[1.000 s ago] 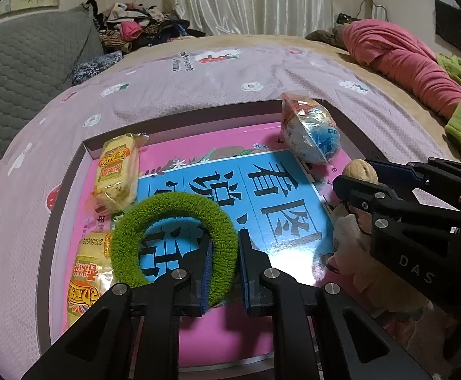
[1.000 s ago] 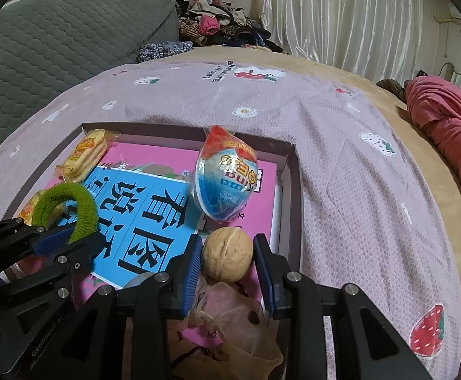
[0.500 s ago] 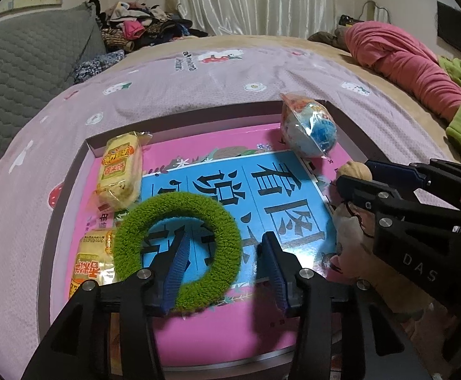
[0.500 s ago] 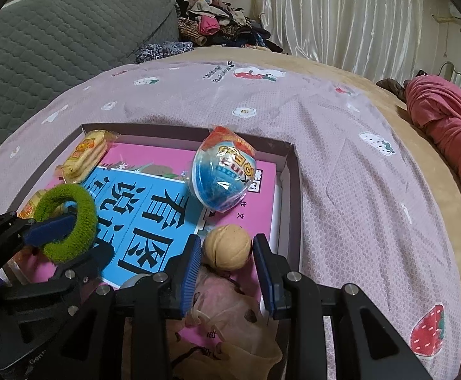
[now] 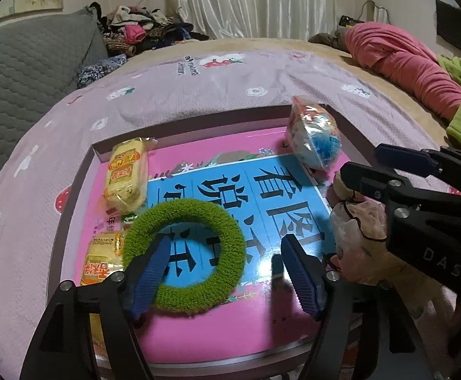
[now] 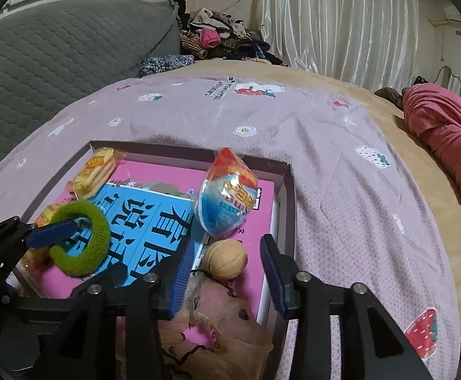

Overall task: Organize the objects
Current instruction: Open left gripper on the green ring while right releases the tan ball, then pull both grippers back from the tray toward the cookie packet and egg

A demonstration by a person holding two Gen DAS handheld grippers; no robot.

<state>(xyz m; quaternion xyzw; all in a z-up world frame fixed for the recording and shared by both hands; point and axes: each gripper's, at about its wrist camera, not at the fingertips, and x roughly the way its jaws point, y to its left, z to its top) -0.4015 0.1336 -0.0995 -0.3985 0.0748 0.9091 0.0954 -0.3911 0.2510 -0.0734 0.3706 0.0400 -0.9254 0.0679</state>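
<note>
A green fuzzy ring [image 5: 183, 253] lies flat on the pink and blue board inside a shallow brown box [image 5: 198, 123]. My left gripper [image 5: 225, 275] is opening over it: one finger stands inside the ring's hole and the other outside its right side, with neither pad pressing. In the right wrist view a walnut [image 6: 225, 258] rests in the box's near right corner. My right gripper [image 6: 227, 262] is opening around it, both pads a little off the shell. The right gripper [image 5: 366, 163] also shows at the right of the left wrist view.
In the box are a wrapped egg-shaped toy [image 6: 227, 193], two yellow snack packs [image 5: 126, 174] [image 5: 104, 259] and a pale drawstring pouch [image 6: 221, 316]. The box sits on a purple bedsheet [image 6: 325, 164]. A grey quilted cushion [image 6: 56, 63] is on the left and a red blanket [image 5: 404, 63] on the right.
The left jaws spread off the green ring, which dropped from upright to flat. The right jaws parted from the walnut, which now lies loose. The egg toy tilted slightly.
</note>
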